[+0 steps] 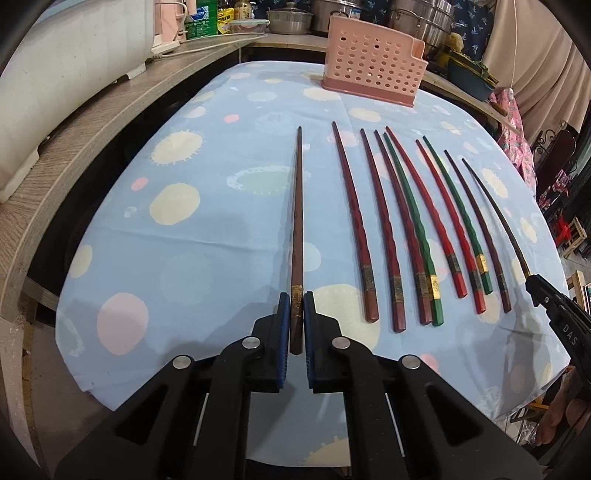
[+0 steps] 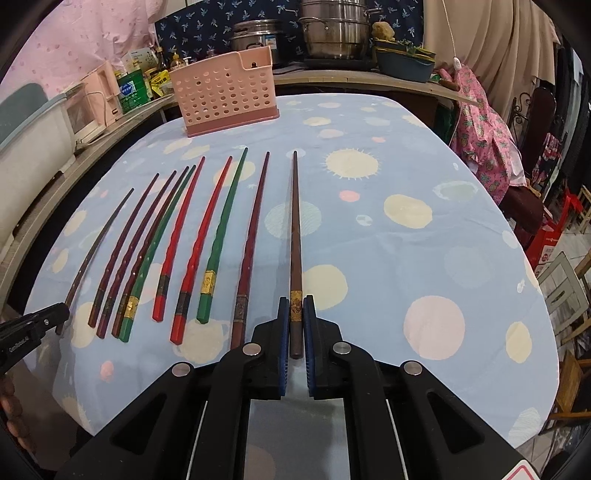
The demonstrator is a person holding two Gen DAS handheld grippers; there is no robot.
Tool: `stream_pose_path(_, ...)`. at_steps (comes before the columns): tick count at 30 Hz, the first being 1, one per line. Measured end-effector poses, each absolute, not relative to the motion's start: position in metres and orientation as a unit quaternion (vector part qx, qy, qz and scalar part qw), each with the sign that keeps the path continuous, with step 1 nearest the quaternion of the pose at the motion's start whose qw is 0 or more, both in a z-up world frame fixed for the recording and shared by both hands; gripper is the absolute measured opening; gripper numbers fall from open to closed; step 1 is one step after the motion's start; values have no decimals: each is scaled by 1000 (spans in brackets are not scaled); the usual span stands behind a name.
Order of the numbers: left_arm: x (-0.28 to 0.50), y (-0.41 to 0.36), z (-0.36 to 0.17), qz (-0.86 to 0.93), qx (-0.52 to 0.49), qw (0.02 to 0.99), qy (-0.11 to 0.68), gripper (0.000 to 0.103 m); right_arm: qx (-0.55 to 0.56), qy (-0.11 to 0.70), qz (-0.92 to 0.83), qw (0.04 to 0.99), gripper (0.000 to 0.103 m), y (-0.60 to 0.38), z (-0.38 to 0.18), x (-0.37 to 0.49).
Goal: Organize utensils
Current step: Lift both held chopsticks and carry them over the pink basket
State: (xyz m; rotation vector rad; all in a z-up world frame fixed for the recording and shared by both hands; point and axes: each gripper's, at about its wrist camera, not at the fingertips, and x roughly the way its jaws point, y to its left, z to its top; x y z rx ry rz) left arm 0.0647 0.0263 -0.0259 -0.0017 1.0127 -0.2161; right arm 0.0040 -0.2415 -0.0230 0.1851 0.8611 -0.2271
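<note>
Several chopsticks lie in a row on the dotted blue tablecloth [image 1: 207, 258]: dark red, red and green ones [image 1: 417, 229], also in the right wrist view [image 2: 177, 251]. My left gripper [image 1: 296, 306] is shut on the thick end of a brown chopstick [image 1: 297, 221] at the row's left end. My right gripper [image 2: 296, 308] is shut on the thick end of another brown chopstick [image 2: 295, 229] at the row's right end. Both chopsticks point away toward the pink perforated utensil holder [image 1: 373, 70], which also shows in the right wrist view [image 2: 225, 96].
A wooden counter [image 1: 92, 122] with a white appliance [image 1: 66, 74] runs along the left. Steel pots [image 2: 332, 33] and bottles [image 2: 133, 88] stand behind the holder. Pink cloth [image 2: 484, 129] hangs at the right table edge. Each gripper shows at the other view's edge [image 1: 554, 306].
</note>
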Motion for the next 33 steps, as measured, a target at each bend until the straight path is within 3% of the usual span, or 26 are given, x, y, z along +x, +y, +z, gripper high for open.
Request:
stream_pose_path(17,114,34,99,-103,-41,919,379,7,106,296,-102,944,7,-268,100,42)
stream_pose_path(33,207,10,178,-112,-70,941,313,7,143,234,-98,957,7,-303,152,109)
